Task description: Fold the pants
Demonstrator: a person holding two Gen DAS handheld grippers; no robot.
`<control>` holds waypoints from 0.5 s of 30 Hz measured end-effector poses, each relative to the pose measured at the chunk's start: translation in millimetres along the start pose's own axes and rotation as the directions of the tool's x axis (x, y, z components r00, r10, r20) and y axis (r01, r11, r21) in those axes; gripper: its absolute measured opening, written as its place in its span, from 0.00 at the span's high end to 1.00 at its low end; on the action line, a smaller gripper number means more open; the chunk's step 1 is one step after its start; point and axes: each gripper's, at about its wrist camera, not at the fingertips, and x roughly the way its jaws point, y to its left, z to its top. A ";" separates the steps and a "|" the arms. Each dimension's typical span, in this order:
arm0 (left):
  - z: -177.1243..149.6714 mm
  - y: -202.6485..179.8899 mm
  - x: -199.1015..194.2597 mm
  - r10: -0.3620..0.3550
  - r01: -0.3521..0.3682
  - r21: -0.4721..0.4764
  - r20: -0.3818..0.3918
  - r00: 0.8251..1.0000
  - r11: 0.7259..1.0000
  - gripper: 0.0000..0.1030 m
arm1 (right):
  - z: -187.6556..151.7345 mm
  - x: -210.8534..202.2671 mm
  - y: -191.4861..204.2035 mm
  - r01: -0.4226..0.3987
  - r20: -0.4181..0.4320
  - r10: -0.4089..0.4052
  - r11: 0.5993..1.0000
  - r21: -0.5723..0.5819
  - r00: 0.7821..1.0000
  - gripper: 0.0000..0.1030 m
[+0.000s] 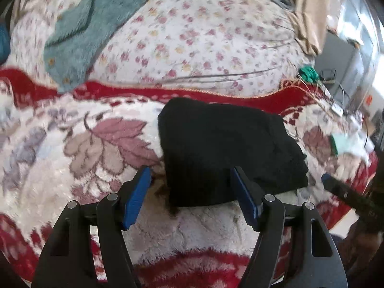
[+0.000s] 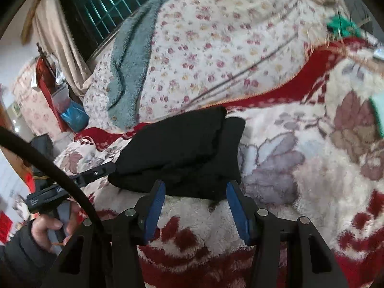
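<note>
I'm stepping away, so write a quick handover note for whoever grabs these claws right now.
Left claw: open, empty, near edge of the pants.
Right claw: open, empty, also at their near edge.
Pants: black, folded into a compact stack on the blanket.
Done: folding looks finished.
Left: perhaps square the layers, offset at one end; otherwise pull both claws back.

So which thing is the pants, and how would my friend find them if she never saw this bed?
Start at the big fluffy blanket with red borders and leaf pictures that covers the near part of the bed. In its middle, just ahead of both open grippers, lies a small folded bundle: the pants. They are the only plain black thing there; the flowery quilt and teal fleece lie farther back.
</note>
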 end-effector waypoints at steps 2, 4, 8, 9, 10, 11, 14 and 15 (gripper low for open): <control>-3.7 -3.2 0.3 0.015 -0.014 0.019 -0.008 1.000 1.000 0.33 | 2.0 -1.8 1.4 0.017 -0.013 -0.017 1.000 0.001 1.000 0.50; -4.1 -4.2 4.4 0.013 -0.013 0.015 -0.027 1.000 1.000 0.33 | 3.5 -1.9 0.1 0.087 -0.020 -0.087 0.996 0.002 0.996 0.50; -3.9 3.9 3.2 -0.006 0.005 -0.026 -0.032 0.999 1.000 0.33 | 8.1 -2.8 -9.7 0.123 -0.025 -0.121 0.989 0.084 0.992 0.50; -4.1 5.3 1.9 -0.012 0.010 -0.035 -0.032 0.999 0.999 0.33 | 10.2 -3.4 -7.6 0.139 -0.031 -0.137 0.986 0.095 0.990 0.50; -3.8 6.1 2.3 -0.016 0.014 -0.040 -0.034 0.999 0.999 0.33 | 12.2 -4.2 -3.5 0.148 -0.030 -0.146 0.984 0.095 0.989 0.50; -3.8 6.6 2.5 -0.020 0.019 -0.045 -0.037 0.999 0.999 0.33 | 13.9 -4.6 2.1 0.149 -0.028 -0.147 0.985 0.086 0.989 0.50; -3.8 5.7 1.8 -0.030 0.028 -0.046 -0.035 0.999 0.999 0.33 | 14.5 5.9 23.8 0.137 -0.057 -0.136 0.990 0.011 0.989 0.50; -3.8 5.6 1.9 -0.033 0.032 -0.047 -0.036 0.999 0.998 0.33 | 12.7 13.7 31.6 0.146 -0.081 -0.147 0.989 -0.028 0.986 0.50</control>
